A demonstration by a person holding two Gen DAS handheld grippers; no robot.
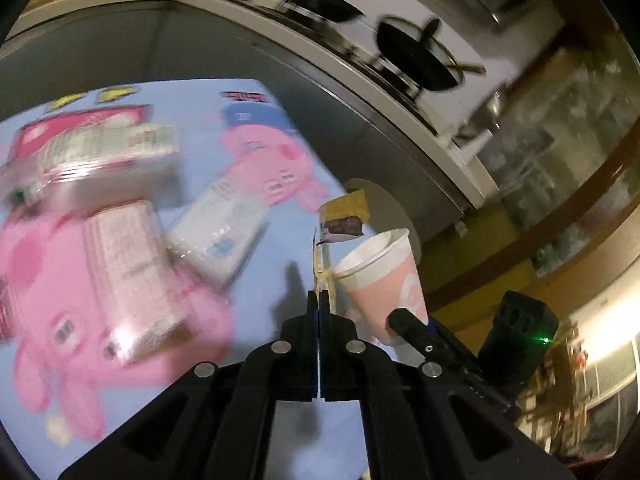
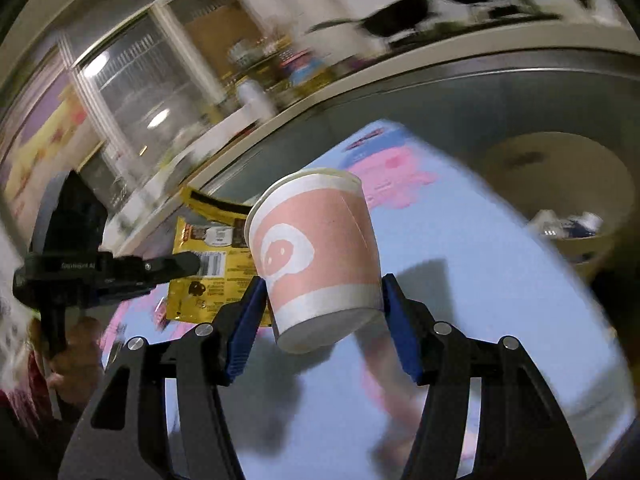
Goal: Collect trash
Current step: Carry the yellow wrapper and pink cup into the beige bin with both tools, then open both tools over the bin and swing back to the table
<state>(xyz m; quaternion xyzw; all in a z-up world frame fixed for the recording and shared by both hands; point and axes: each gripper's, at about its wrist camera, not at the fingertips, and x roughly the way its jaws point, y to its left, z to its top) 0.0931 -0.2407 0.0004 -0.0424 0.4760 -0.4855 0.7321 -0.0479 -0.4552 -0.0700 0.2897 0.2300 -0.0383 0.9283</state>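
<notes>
Carrying trash off the blue mat (image 2: 480,280), the left gripper (image 1: 320,300) pinches a yellow wrapper (image 1: 345,216) while the right gripper (image 2: 324,300) clamps a pink paper cup (image 2: 320,252), both lifted and probably bound next for the round bin (image 2: 560,200) at far right.

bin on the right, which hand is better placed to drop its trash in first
Right. Its tool holds the cup with the bin nearby on its right; the left tool, gripping the wrapper, sits further over.

My paper cup (image 2: 316,252) looks matt and smooth. My yellow wrapper (image 2: 208,264) is glossy foil. The pans (image 1: 416,56) look shiny black.
</notes>
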